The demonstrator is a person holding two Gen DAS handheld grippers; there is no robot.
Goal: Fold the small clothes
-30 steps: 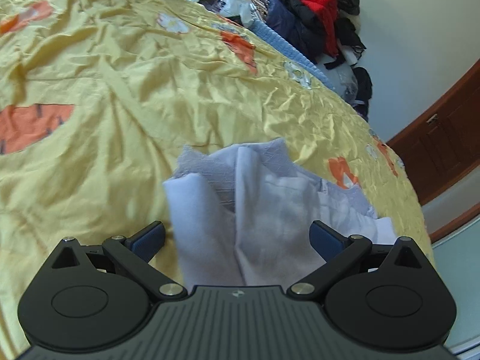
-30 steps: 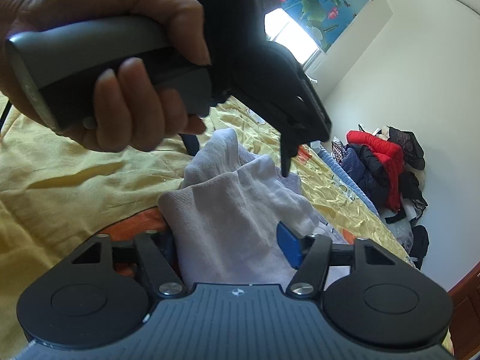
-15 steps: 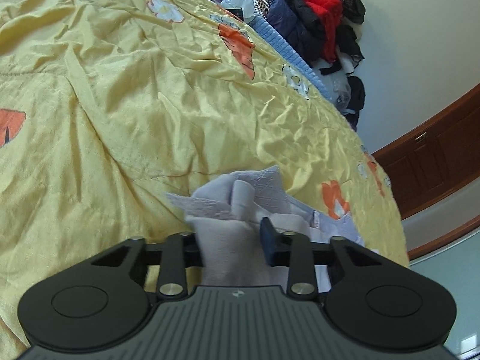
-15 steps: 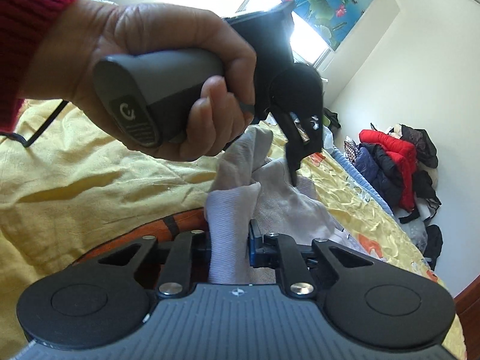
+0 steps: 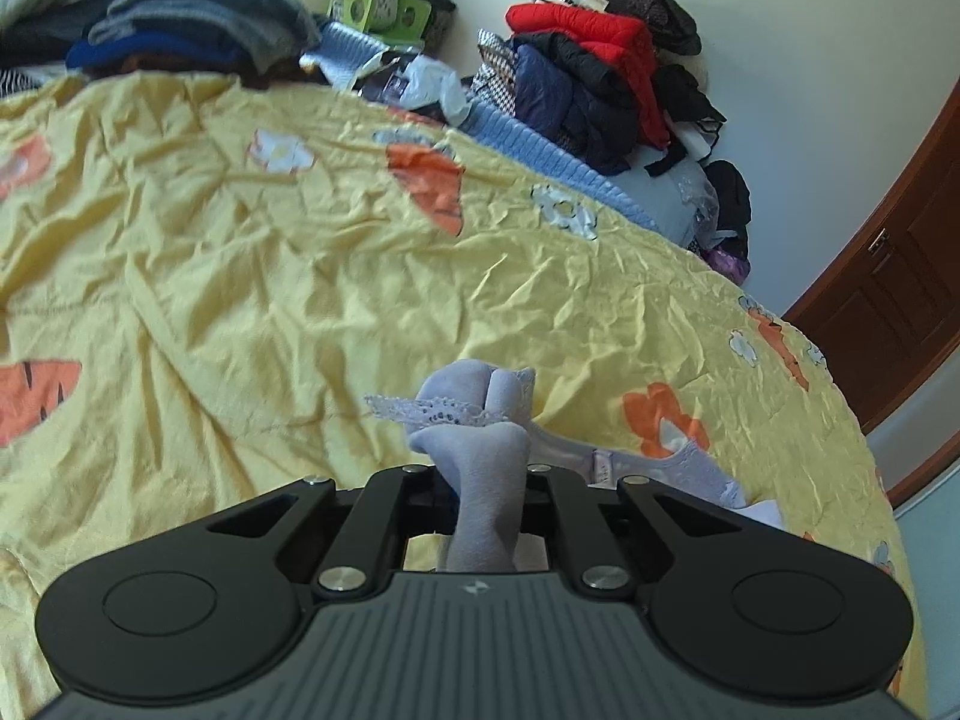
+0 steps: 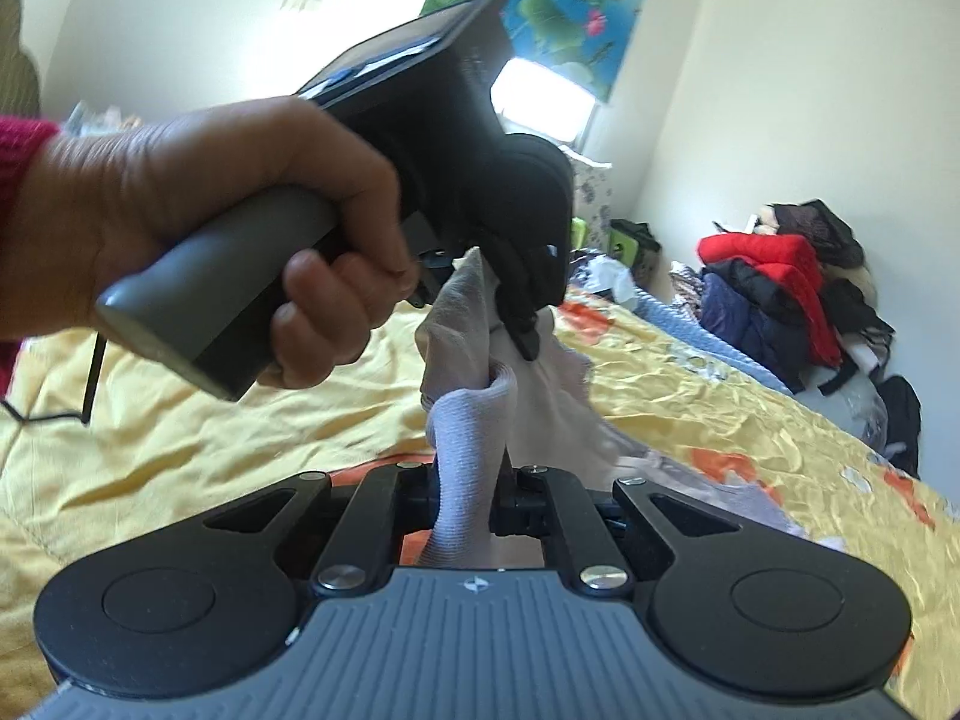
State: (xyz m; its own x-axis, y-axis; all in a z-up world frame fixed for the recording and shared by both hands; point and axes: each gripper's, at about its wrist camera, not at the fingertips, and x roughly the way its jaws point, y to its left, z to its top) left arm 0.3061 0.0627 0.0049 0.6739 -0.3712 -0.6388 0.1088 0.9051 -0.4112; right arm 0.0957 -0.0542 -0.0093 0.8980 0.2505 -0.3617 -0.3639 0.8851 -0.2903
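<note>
A small pale lilac garment (image 5: 480, 396) with a lace edge hangs bunched above the yellow bedspread (image 5: 240, 240). My left gripper (image 5: 483, 474) is shut on one fold of it, jaws closing tight with the cloth pinched between the pads. In the right wrist view my right gripper (image 6: 468, 480) is likewise closing on another fold of the garment (image 6: 474, 420). A little above and beyond it, the left gripper (image 6: 516, 312), held by a hand (image 6: 180, 210), grips the cloth's upper end. The rest of the garment trails down to the right onto the bed.
A pile of red and dark jackets (image 5: 600, 60) sits past the bed's far right edge. Folded dark clothes (image 5: 180, 18) lie at the bed's far left. A brown wooden door (image 5: 900, 300) is at the right. A cable (image 6: 54, 414) trails over the bedspread.
Both grippers went from open around the garment to shut on it, then rose, lifting the bunched cloth off the bedspread. The left view tilted up and shows more of the room.
</note>
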